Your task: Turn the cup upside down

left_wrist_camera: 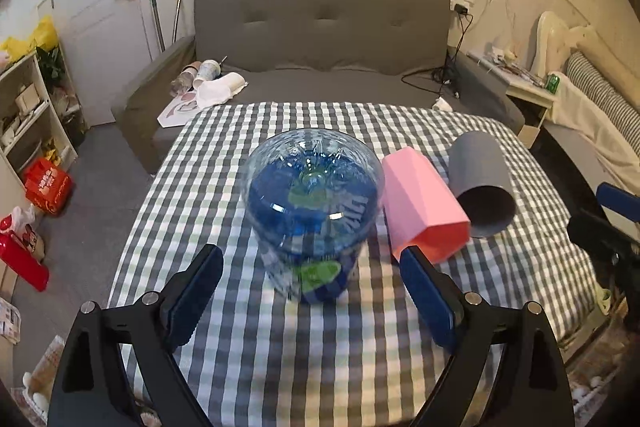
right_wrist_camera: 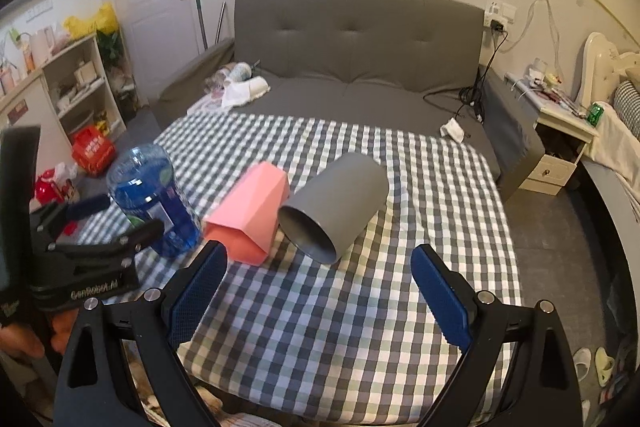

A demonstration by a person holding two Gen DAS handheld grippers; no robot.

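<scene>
Grey-white-pale green checked cloth (right_wrist_camera: 360, 307) over table. Matte grey cylindrical plastic cup (right_wrist_camera: 340, 207), darker grey inside. Pink faceted plastic cup (right_wrist_camera: 248, 211), salmon at rim. Clear plastic bottle (left_wrist_camera: 316, 203), blue liquid, green-blue label. Gripper pads (right_wrist_camera: 196, 287) blue, frames black.

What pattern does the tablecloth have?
The tablecloth has grey-and-white checks, clearest in the right wrist view.

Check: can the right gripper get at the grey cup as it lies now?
Probably yes. The right gripper is open, and the grey cup lies on its side straight ahead, mouth toward it. Only bare checked cloth lies between; the pink cup touches its left side and may crowd that finger.
</scene>
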